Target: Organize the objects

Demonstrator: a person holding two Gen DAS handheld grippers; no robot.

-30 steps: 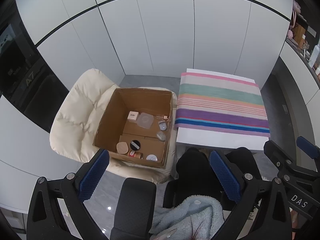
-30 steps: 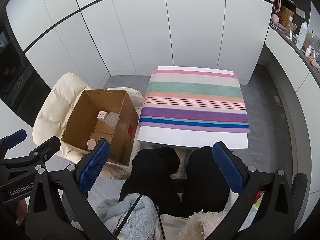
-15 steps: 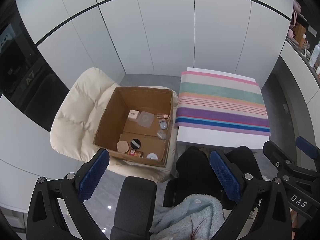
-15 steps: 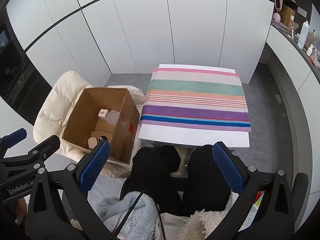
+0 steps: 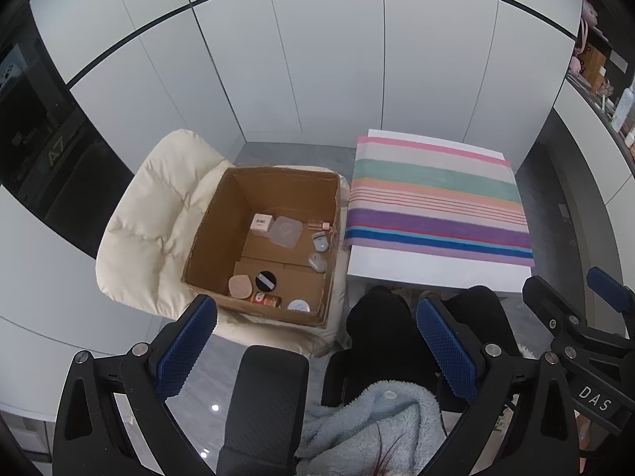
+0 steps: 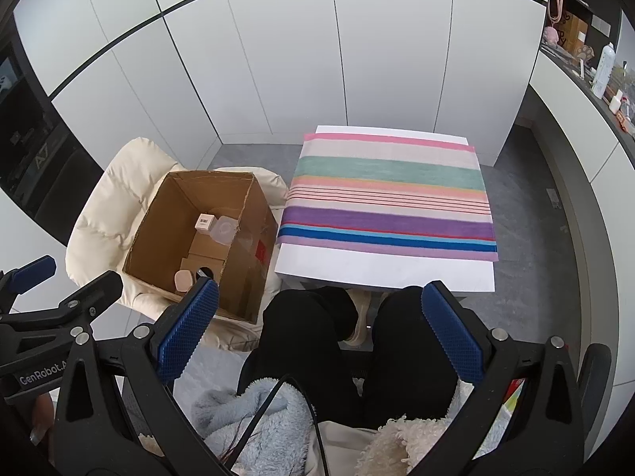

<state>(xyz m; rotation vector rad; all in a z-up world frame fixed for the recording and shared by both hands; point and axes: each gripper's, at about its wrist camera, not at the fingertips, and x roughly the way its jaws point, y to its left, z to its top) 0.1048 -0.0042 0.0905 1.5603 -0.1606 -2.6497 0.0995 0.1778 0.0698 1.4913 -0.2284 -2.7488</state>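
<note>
An open cardboard box (image 5: pixel 222 222) sits on a cream padded chair (image 5: pixel 151 230), left of the table. It holds several small items: a pink box (image 5: pixel 261 223), a clear lidded container (image 5: pixel 285 231), a round black compact (image 5: pixel 265 280), a beige compact (image 5: pixel 240 286) and a small red jar (image 5: pixel 266 300). The box also shows in the right wrist view (image 6: pixel 158 234). My left gripper (image 5: pixel 317 341) is open and empty, held high above my lap. My right gripper (image 6: pixel 317 325) is open and empty, also above my lap.
A low white table (image 5: pixel 432 269) with a striped cloth (image 5: pixel 436 206) stands ahead, right of the box. My black-trousered legs (image 6: pixel 357 341) and a blue fleece (image 5: pixel 373 428) fill the foreground. White cabinet doors (image 5: pixel 317 59) close the far side. A cluttered shelf (image 6: pixel 595 71) runs at the right.
Both views have drifted only slightly; the scene sits a touch lower and further off. Both grippers stay open and empty.
</note>
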